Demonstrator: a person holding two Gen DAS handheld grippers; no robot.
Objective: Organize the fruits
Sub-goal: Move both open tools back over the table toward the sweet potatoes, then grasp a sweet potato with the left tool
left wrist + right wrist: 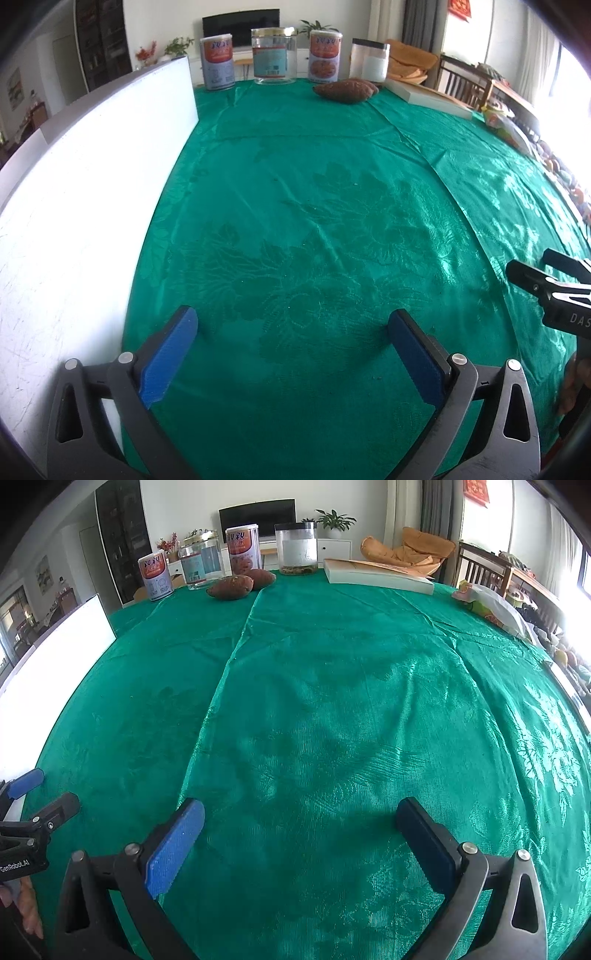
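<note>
My left gripper is open and empty, low over the green tablecloth. My right gripper is open and empty over the same cloth. Each gripper shows at the edge of the other's view: the right one, the left one. Several fruits lie at the far right edge of the table, small and washed out by window light; they also show in the left wrist view. Two brown sweet potatoes lie at the far side; they appear in the left wrist view too.
A white board lies along the left side. Two printed cans, a glass jar and a clear container stand at the far edge. A book and a plastic bag lie at the right.
</note>
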